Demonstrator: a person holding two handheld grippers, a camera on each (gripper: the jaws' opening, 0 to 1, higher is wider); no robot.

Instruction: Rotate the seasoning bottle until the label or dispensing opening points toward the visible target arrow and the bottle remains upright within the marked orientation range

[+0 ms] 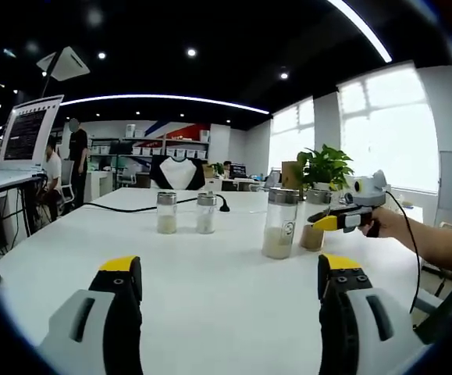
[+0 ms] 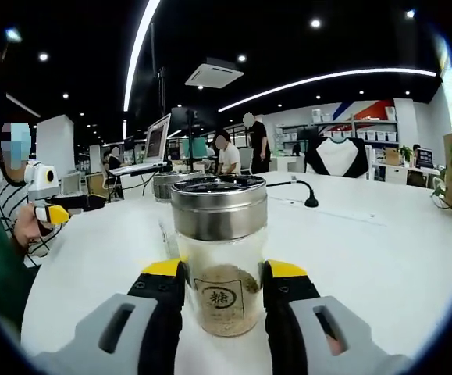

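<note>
A glass seasoning bottle with a metal lid stands upright on the white table, holding brown granules. Its square label with a circled character faces the right gripper view. My right gripper is shut on its lower body, one yellow-tipped jaw against each side. The left gripper view shows that bottle at the right, with the right gripper reaching in from a person's hand. My left gripper hangs open over bare table, well short of the bottles. It also shows in a hand as the left gripper.
A taller jar of pale grains stands beside the held bottle. Two small shakers stand further back left. A black cable crosses the far table, a plant sits behind, and a screen stands left. People stand in the background.
</note>
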